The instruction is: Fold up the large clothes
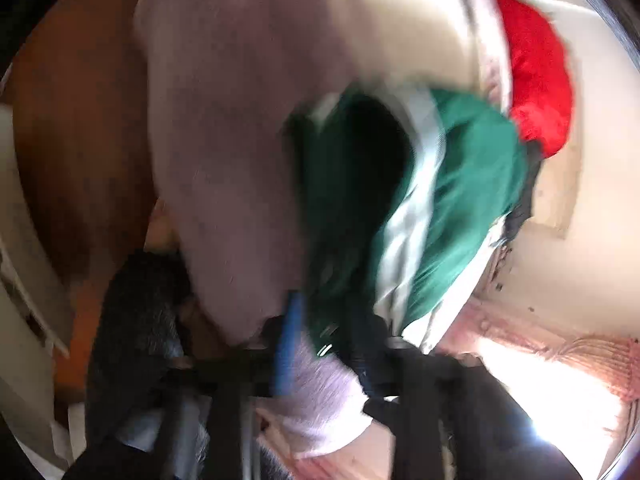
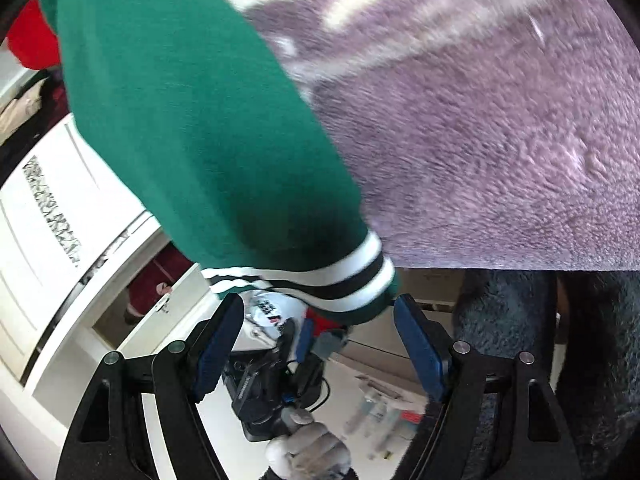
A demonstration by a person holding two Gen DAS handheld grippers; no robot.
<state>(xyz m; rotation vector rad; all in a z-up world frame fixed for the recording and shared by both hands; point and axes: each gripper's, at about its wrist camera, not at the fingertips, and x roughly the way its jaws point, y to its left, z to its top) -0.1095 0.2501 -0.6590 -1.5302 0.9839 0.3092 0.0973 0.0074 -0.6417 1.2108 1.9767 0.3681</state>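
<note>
A green garment with white and black striped cuffs (image 2: 200, 140) hangs lifted off the purple fleece blanket (image 2: 500, 140). In the left wrist view the green garment (image 1: 460, 184) and pale fleece cloth (image 1: 240, 120) fill the middle. My left gripper (image 1: 324, 344) is shut on bunched cloth, the green garment's edge with pale fabric in it. My right gripper (image 2: 320, 332) is open, its blue pads (image 2: 420, 344) just below the striped cuff (image 2: 340, 280), holding nothing. The left gripper also shows in the right wrist view (image 2: 304, 336), held by a gloved hand (image 2: 308, 452).
A red garment (image 1: 536, 76) lies beyond the green one. White cabinet doors (image 2: 60, 208) stand at the left. A dark fuzzy fabric (image 2: 520, 320) lies under the purple blanket's edge. Brown wood (image 1: 80, 140) is at left.
</note>
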